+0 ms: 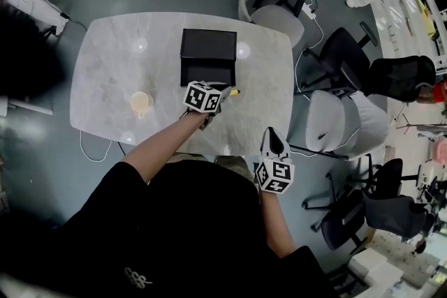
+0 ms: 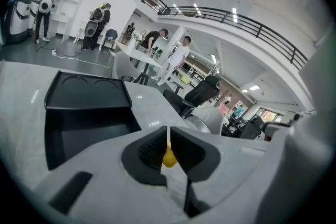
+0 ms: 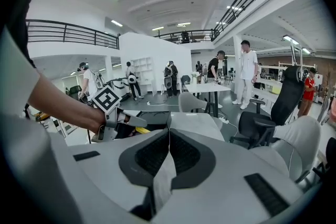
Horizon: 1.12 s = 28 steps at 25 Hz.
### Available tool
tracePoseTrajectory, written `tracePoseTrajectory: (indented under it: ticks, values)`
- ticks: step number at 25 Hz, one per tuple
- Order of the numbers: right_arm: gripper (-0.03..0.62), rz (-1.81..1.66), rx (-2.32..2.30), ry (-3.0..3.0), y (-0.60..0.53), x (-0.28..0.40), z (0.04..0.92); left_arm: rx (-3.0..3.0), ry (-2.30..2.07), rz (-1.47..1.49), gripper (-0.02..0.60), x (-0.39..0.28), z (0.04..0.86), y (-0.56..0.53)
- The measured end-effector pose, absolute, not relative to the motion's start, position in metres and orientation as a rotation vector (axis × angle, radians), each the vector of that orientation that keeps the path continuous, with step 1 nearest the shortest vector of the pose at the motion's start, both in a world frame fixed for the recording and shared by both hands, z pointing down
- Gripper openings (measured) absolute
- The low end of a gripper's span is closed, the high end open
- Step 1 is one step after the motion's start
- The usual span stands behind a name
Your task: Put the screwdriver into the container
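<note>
My left gripper [image 1: 223, 91] is over the marble table [image 1: 112, 80], just in front of the black container [image 1: 208, 72], whose lid [image 1: 208, 44] is open at the back. Its jaws are shut on the yellow-handled screwdriver [image 1: 235, 91]. In the left gripper view the yellow handle [image 2: 169, 158] sits pinched between the pads and the thin shaft points up; the container [image 2: 86, 123] lies ahead to the left. My right gripper [image 1: 274, 143] hangs off the table's near right edge, shut and empty. From the right gripper view [image 3: 169, 136] I see the left gripper [image 3: 113, 118] holding the screwdriver [image 3: 142, 130].
A cup of pale drink [image 1: 140, 102] stands on the table left of my left arm. White chairs [image 1: 269, 3] and black office chairs [image 1: 346, 56] crowd the table's right side. A cable [image 1: 91, 149] trails on the floor at the front left.
</note>
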State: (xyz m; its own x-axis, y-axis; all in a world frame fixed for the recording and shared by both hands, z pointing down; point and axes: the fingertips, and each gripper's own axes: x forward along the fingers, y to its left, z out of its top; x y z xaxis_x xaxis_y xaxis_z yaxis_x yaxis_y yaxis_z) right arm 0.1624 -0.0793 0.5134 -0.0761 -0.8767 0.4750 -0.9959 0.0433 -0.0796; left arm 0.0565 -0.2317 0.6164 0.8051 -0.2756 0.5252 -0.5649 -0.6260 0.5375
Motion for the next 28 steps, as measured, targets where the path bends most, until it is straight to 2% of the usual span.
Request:
tracePoseTrajectory:
  ticks: [16,28]
  values:
    - [0.012,0.509,1.923,-1.933,-0.105,0.04,0.49,2.286,-0.536,0.406,0.032,-0.046,0.608,-0.286]
    - [0.012,0.564,1.888,-1.89,-0.124,0.034,0.512,2.22,-0.463,0.475,0.031,-0.037,0.666,-0.311]
